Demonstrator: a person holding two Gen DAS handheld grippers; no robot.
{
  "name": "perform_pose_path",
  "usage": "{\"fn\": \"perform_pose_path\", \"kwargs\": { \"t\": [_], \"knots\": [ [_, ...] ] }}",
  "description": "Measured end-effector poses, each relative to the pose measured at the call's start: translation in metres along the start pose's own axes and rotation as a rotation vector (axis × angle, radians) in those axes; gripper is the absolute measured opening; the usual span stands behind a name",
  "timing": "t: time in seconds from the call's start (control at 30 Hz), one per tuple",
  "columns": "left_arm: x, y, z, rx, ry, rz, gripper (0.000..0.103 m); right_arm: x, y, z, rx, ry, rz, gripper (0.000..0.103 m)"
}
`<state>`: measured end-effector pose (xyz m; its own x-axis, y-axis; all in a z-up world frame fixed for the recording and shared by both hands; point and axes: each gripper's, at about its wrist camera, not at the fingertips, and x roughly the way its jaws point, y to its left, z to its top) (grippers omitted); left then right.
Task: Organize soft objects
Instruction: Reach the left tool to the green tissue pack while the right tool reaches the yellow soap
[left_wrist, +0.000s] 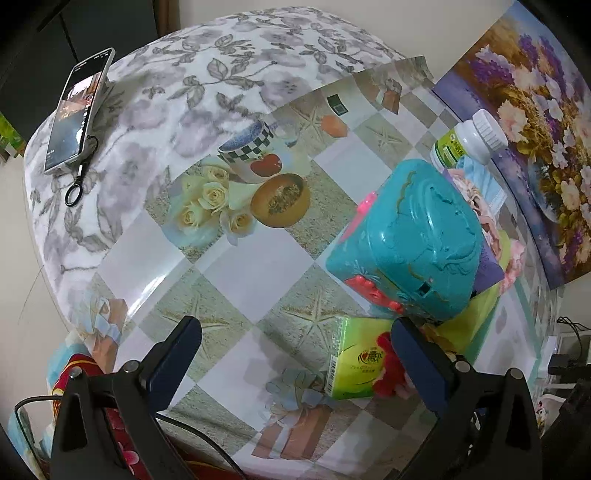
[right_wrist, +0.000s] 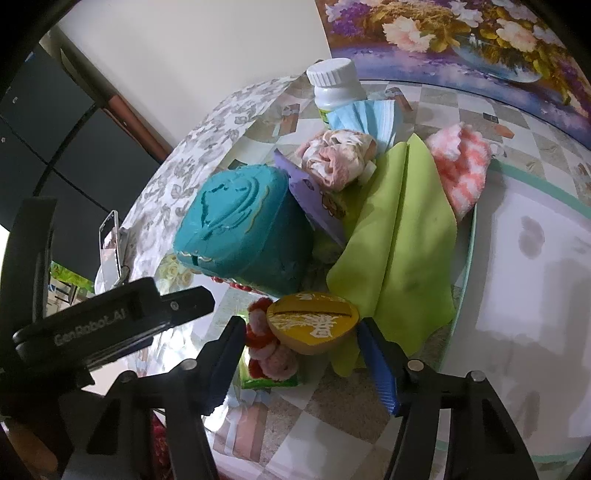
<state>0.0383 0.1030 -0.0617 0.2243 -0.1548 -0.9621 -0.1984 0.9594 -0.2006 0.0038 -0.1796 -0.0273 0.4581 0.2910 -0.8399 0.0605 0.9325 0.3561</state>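
Observation:
A teal plastic box (left_wrist: 406, 240) (right_wrist: 240, 229) lies tilted on the table among soft things. A green tissue pack (left_wrist: 354, 358) (right_wrist: 269, 380) lies in front of it, with a red and pink fuzzy toy (right_wrist: 269, 350) (left_wrist: 388, 365) on it. A yellow and brown ingot-shaped toy (right_wrist: 314, 321) sits between my right gripper's fingers. A green cloth (right_wrist: 402, 236), a rolled pink towel (right_wrist: 336, 158), a pink-white knit cloth (right_wrist: 461, 166) and blue face masks (right_wrist: 365, 118) lie behind. My left gripper (left_wrist: 295, 347) is open, its right finger beside the tissue pack. My right gripper (right_wrist: 299, 354) is open around the toys.
A white pill bottle (left_wrist: 469, 140) (right_wrist: 332, 88) stands at the back by a flower painting (left_wrist: 535, 122). A phone (left_wrist: 77, 110) lies on the floral cloth at the far left. A purple packet (right_wrist: 314, 199) lies beside the teal box. The left gripper's body (right_wrist: 110, 321) shows at the right view's left.

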Motion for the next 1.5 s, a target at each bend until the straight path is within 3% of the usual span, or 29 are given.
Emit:
{"fn": "perform_pose_path", "kwargs": {
  "t": [0.2,0.37,0.6,1.03,1.23,1.5],
  "knots": [
    [0.005,-0.002,-0.003,-0.018,0.047,-0.077,0.102,0.002,-0.003,0.001,0.008,0.012,-0.003,0.047],
    [0.010,-0.006,-0.005,-0.021,0.062,-0.112,0.093,0.003,-0.009,0.000,0.033,0.021,0.009,0.042],
    [0.017,-0.007,-0.007,-0.050,0.104,-0.146,0.092,0.002,-0.009,0.000,0.035,0.023,0.014,0.036],
    [0.020,0.000,-0.009,-0.077,0.131,-0.139,0.092,0.009,-0.004,-0.001,0.013,0.053,0.003,0.037],
    [0.024,0.012,-0.009,-0.134,0.155,-0.101,0.092,0.014,0.005,0.000,-0.042,0.053,-0.018,0.054],
    [0.026,0.028,-0.008,-0.177,0.169,-0.052,0.092,0.030,0.015,0.006,-0.106,0.058,-0.094,0.055]
  ]
}}
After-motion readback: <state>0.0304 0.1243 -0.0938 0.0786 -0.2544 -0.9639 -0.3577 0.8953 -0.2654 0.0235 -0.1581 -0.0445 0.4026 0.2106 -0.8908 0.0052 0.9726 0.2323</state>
